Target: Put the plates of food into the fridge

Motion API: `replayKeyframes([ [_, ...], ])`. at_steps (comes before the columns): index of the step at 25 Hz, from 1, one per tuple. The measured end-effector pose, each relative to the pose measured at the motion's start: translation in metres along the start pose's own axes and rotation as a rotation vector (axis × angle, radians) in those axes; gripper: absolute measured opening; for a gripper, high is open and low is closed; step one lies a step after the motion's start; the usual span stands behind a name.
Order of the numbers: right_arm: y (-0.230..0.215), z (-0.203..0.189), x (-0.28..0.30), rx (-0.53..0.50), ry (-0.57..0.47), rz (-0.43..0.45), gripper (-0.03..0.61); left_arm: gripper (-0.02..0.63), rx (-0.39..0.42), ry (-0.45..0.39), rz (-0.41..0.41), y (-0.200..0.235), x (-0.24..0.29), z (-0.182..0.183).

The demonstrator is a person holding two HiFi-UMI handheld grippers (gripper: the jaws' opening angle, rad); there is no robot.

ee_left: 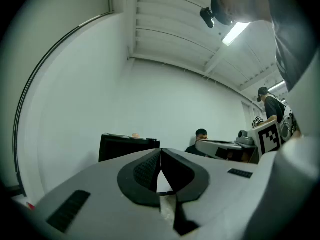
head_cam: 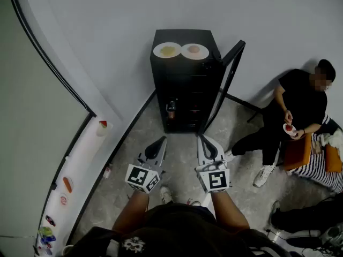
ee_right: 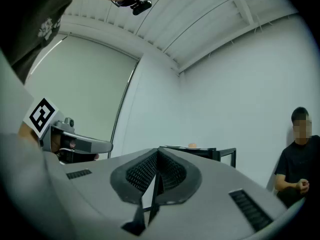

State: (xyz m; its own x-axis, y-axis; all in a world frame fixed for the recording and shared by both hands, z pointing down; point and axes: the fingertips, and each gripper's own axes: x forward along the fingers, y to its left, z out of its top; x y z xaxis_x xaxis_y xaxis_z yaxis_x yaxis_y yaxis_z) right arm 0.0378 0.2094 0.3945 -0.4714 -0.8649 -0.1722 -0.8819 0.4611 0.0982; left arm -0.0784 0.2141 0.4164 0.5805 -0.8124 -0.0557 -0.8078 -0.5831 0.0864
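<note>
Head view: the left plate [head_cam: 167, 50] and right plate [head_cam: 194, 51] of food wait atop the mini fridge [head_cam: 185, 82]. Its door [head_cam: 230, 74] stands open to receive them. The left gripper [head_cam: 160, 140] and right gripper [head_cam: 203, 139] are both closed on nothing, well short of it.

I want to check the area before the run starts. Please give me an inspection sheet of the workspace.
Surface: top of the fridge, black, bears both plates.
Job's things: left plate and right plate side by side; fridge door open.
Clutter: small items along the white ledge.
Grippers: left gripper and right gripper shut, empty, short of the fridge.
Cables: some on the floor, lower right.
Surroundings: white walls; seated person at right.
</note>
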Motion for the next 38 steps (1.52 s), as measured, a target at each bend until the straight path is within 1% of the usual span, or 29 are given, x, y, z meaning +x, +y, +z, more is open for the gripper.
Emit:
replayKeyframes([
  [6,0.002,0.006,0.016,-0.014,-0.038,0.025,0.023,0.021,0.031,-0.011,-0.003,0.004,0.008,0.002],
  [13,0.008,0.003,0.021,-0.005,-0.041,0.037,0.023,0.021,0.030,-0.003,0.002,0.007,0.006,-0.003],
  [15,0.007,0.004,0.021,0.000,-0.050,0.026,0.023,0.021,0.012,-0.001,-0.002,0.010,0.007,-0.005],
  [18,0.008,0.004,0.024,0.000,-0.056,0.029,0.023,0.021,-0.068,-0.006,-0.013,0.020,0.009,-0.009],
  [19,0.009,0.004,0.025,0.002,-0.059,0.028,0.023,0.021,-0.081,-0.007,-0.013,0.025,0.009,-0.010],
  [24,0.010,-0.004,0.038,0.014,-0.040,0.010,0.023,0.021,-0.072,0.007,-0.021,0.044,0.014,-0.014],
  [29,0.016,-0.017,0.055,0.015,0.000,-0.017,0.023,0.021,-0.043,0.010,-0.061,0.063,0.020,-0.013],
  [32,0.018,-0.019,0.065,0.039,0.011,-0.025,0.023,0.021,-0.082,-0.013,-0.068,0.080,0.025,-0.009],
  [35,0.019,-0.013,0.070,0.001,0.025,-0.040,0.023,0.021,-0.109,-0.027,-0.084,0.091,0.031,-0.007],
  [38,0.019,-0.008,0.075,-0.032,0.033,-0.044,0.023,0.021,-0.110,-0.031,-0.105,0.095,0.037,-0.004],
])
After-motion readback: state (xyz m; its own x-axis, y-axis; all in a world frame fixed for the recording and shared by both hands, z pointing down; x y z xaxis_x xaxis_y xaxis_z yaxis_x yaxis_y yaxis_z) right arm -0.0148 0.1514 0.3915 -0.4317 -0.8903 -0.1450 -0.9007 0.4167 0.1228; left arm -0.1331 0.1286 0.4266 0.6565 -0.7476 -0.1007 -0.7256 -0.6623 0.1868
